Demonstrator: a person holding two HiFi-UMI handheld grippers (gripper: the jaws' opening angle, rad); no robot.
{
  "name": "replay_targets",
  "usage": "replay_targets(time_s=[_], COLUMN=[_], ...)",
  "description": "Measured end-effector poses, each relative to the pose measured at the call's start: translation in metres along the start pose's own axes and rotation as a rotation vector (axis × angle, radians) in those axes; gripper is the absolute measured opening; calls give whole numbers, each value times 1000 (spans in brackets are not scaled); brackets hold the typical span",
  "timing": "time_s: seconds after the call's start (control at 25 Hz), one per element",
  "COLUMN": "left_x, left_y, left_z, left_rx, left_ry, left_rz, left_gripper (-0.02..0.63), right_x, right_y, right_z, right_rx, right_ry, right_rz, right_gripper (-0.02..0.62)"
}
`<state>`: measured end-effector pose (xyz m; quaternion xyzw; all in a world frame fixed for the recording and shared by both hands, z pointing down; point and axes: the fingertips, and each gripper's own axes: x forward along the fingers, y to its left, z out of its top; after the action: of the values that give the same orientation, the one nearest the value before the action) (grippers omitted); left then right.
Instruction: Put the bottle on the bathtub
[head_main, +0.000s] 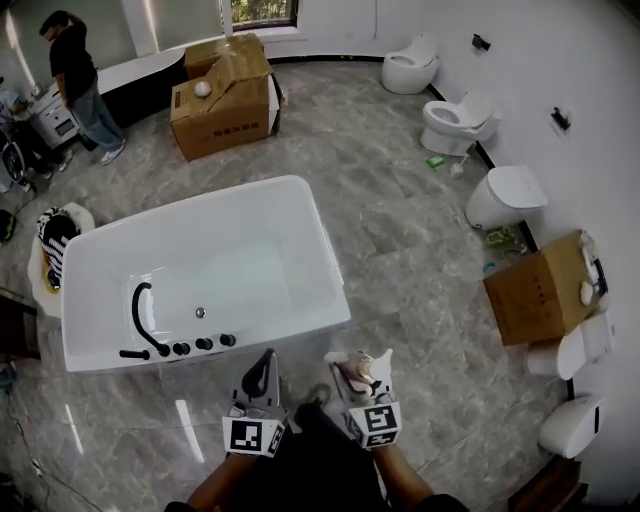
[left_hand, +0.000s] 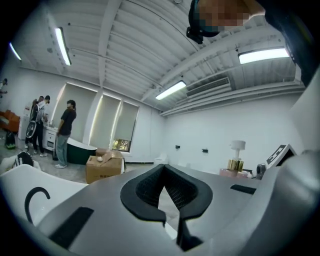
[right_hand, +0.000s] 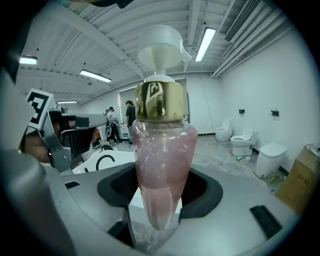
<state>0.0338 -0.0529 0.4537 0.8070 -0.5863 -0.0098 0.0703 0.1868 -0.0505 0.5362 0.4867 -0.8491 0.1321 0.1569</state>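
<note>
A pink pump bottle with a gold collar and white pump head stands upright between the jaws of my right gripper, which is shut on it. In the head view the right gripper holds the bottle over the floor, just in front of the near right corner of the white bathtub. My left gripper hovers beside it, near the tub's front rim with the black faucet. Its jaws are shut on nothing. The bottle's top shows at the right of the left gripper view.
Cardboard boxes stand beyond the tub, and another is by the right wall. Toilets line the far and right walls. A person stands at the far left. A stool with striped cloth sits left of the tub.
</note>
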Motion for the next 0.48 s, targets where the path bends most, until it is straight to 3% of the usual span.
replay_targets(time_s=[0.2, 0.48], left_x=[13, 49], left_y=[-6, -16], left_z=[-9, -23], left_rx=[14, -11], left_ry=[23, 42], left_rz=[27, -7], left_gripper=[14, 14], right_x=[35, 85], right_y=[-28, -59], right_z=[-24, -56], right_rx=[17, 22], right_ry=[53, 122], right_rz=[17, 7], right_gripper=[235, 235])
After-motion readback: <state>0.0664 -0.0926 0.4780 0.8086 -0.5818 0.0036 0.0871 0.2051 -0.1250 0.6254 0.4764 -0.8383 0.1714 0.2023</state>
